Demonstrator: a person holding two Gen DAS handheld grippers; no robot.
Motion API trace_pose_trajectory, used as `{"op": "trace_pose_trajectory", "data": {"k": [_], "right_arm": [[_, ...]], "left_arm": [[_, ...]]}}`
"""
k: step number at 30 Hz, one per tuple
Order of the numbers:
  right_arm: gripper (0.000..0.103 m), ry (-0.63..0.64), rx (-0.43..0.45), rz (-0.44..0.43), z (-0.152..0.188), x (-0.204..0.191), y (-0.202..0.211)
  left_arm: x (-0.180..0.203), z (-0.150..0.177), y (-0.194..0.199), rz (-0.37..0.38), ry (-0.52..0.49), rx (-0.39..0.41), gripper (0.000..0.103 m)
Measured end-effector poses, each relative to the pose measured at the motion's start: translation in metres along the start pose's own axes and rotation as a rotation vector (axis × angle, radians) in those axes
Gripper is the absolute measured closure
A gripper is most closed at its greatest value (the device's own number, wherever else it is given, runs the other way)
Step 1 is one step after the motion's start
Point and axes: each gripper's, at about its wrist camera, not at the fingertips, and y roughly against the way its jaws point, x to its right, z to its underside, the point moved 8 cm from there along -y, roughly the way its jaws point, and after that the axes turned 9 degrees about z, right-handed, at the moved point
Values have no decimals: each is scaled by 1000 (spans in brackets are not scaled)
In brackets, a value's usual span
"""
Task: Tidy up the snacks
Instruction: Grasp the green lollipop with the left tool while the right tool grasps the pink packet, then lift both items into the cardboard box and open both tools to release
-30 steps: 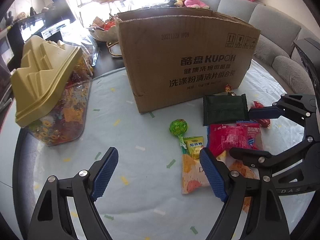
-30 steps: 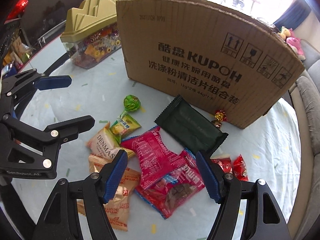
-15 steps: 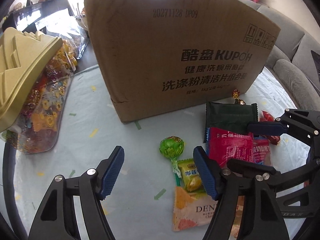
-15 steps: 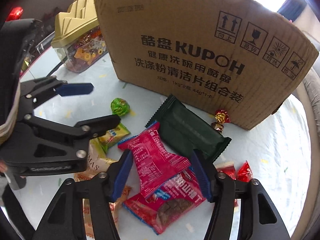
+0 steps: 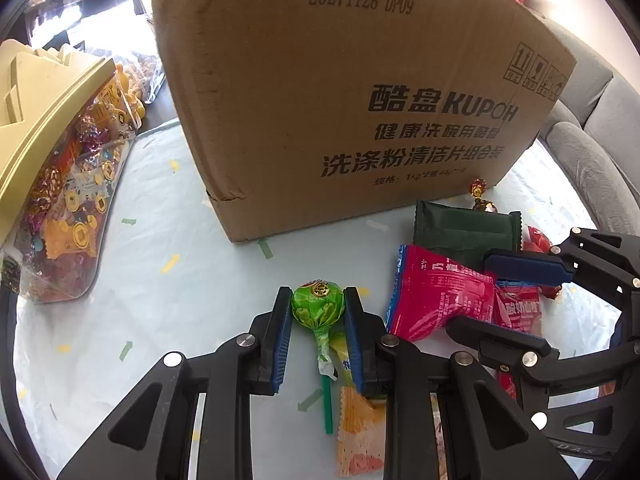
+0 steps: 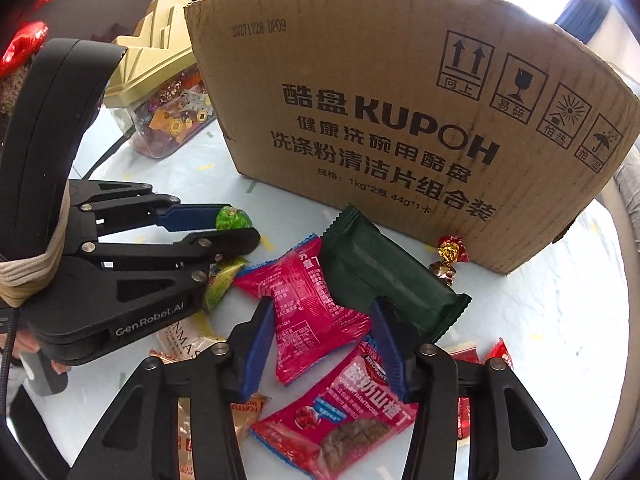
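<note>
A green lollipop (image 5: 318, 306) lies on the table in front of the cardboard box (image 5: 352, 92). My left gripper (image 5: 318, 312) is shut on its wrapped head; it shows in the right wrist view (image 6: 236, 227) too, where the lollipop (image 6: 233, 218) peeks out. My right gripper (image 6: 322, 330) is open, its jaws either side of a pink snack packet (image 6: 310, 304), not gripping. A dark green packet (image 6: 384, 276) lies behind it. A red hawthorn packet (image 6: 340, 420) lies in front.
A clear candy jar with a beige lid (image 5: 52, 152) stands at the left. Yellow and orange packets (image 5: 356, 424) lie under my left gripper. Small wrapped candies (image 6: 450, 254) sit by the box's right corner. A grey sofa (image 5: 592, 120) is beyond the table.
My left gripper moved forward and down and closed on the green lollipop. My right gripper moved forward over the pink packet and narrowed a little.
</note>
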Motion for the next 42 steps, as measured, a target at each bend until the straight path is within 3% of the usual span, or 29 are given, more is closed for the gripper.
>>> {"op": "trace_pose_trajectory", "data": {"k": [10, 26, 42], "right_arm": [[69, -19, 54, 11, -6, -6, 15], [70, -77, 177, 21, -18, 7, 83], [70, -133, 373, 78, -57, 36, 165]], "left_arm": [[-9, 3, 42, -24, 1, 67, 77], [26, 16, 123, -24, -11, 209, 77], [65, -47, 191, -42, -43, 382, 77]]}}
